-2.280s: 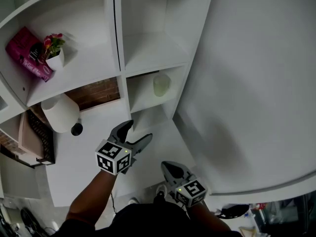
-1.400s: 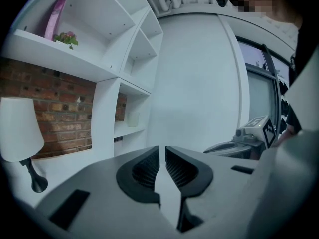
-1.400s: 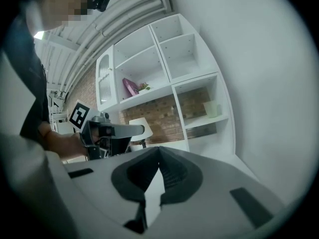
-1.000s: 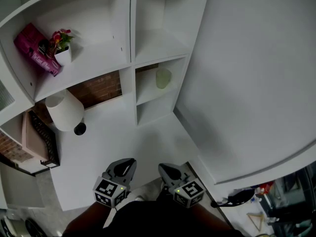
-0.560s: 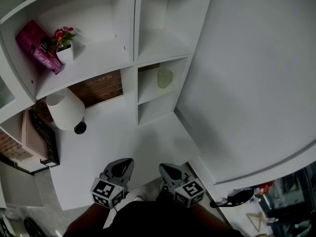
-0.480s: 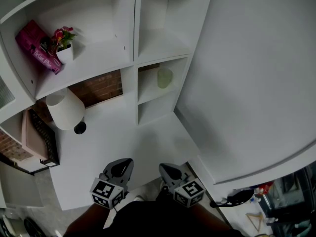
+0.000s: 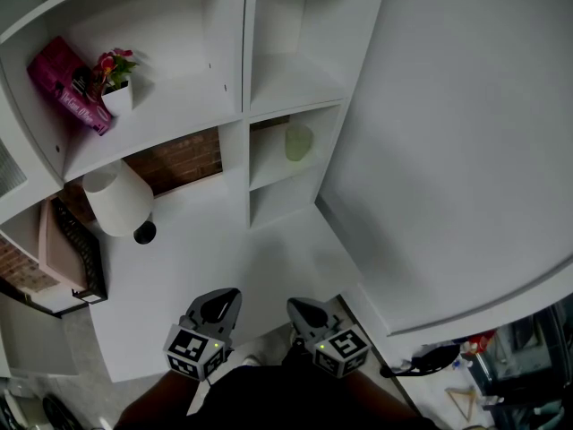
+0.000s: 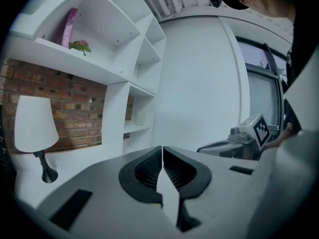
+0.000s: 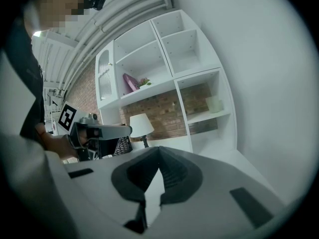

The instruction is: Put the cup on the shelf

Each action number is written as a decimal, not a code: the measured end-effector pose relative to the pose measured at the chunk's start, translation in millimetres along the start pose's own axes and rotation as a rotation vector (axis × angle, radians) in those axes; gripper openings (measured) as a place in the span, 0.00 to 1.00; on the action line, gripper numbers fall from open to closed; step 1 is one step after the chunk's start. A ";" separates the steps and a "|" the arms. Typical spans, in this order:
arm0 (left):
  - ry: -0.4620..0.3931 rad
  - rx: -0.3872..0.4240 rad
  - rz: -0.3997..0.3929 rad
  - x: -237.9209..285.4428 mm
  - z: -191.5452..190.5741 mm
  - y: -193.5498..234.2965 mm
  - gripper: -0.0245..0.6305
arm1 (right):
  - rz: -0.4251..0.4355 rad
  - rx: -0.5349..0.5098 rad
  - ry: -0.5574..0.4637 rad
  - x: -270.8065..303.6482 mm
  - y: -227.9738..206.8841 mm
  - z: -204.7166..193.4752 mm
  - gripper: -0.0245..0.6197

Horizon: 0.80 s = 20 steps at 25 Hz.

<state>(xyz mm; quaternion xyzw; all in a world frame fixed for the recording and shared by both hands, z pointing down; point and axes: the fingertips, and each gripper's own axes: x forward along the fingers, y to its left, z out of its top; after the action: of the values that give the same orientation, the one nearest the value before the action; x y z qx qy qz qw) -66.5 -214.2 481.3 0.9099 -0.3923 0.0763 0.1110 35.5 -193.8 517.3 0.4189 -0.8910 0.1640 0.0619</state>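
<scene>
A pale green cup [image 7: 298,141] stands upright in a small cubby of the white shelf unit [image 7: 242,124]; it also shows as the cup [image 8: 139,116] in the left gripper view and the cup [image 9: 215,104] in the right gripper view. Both grippers are held low near my body, far from the cup. My left gripper [image 7: 220,303] is shut with nothing between its pads [image 8: 162,159]. My right gripper [image 7: 303,310] is shut too, its pads [image 9: 159,159] meeting and empty.
A white lamp [image 7: 115,202] stands on the white desk [image 7: 215,249] left of the cubbies. A pink book [image 7: 67,83] and a small potted flower [image 7: 115,83] sit on the upper shelf. A dark basket [image 7: 76,249] is at the far left. A white wall [image 7: 457,133] rises on the right.
My left gripper has drawn back from near the cubbies to beside the right one at my body and shut. In the last second almost nothing moves.
</scene>
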 end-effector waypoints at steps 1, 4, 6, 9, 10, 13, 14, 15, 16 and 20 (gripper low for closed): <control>0.001 0.001 -0.003 0.1 0.1 -1.1 0.06 | -0.002 0.003 -0.009 0.2 -1.1 1.1 0.04; 0.008 0.008 -0.014 1.2 -3.1 -4.3 0.06 | -0.007 0.021 -0.026 -0.2 -4.8 2.8 0.04; 0.012 0.013 -0.021 2.0 -5.3 -6.9 0.06 | -0.013 0.032 -0.025 -0.9 -6.9 1.5 0.04; 0.013 0.014 -0.031 3.3 -6.0 -10.3 0.06 | -0.021 0.015 -0.022 -1.9 -7.6 2.7 0.04; 0.011 0.017 -0.033 3.8 -5.6 -11.2 0.06 | -0.020 0.010 -0.020 -2.1 -7.1 3.7 0.04; 0.008 0.023 -0.036 5.0 -4.5 -11.9 0.06 | -0.012 0.023 -0.026 -1.4 -5.4 5.7 0.04; 0.008 0.023 -0.036 5.1 -4.1 -11.8 0.06 | -0.010 0.027 -0.032 -0.9 -5.4 6.0 0.04; 0.007 0.023 -0.037 5.3 -3.6 -11.8 0.06 | -0.010 0.025 -0.034 -0.8 -5.7 6.3 0.04; 0.006 0.023 -0.038 5.5 -3.0 -12.0 0.06 | -0.012 0.021 -0.030 -1.0 -6.1 6.4 0.04; 0.001 0.028 -0.039 6.4 -0.2 -11.9 0.06 | -0.015 0.034 -0.033 -1.4 -7.4 8.3 0.04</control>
<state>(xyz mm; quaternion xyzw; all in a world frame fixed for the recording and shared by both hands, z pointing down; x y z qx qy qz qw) -53.4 -210.7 481.2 0.9188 -0.3734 0.0803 0.1001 42.3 -199.9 510.9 0.4290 -0.8859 0.1717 0.0412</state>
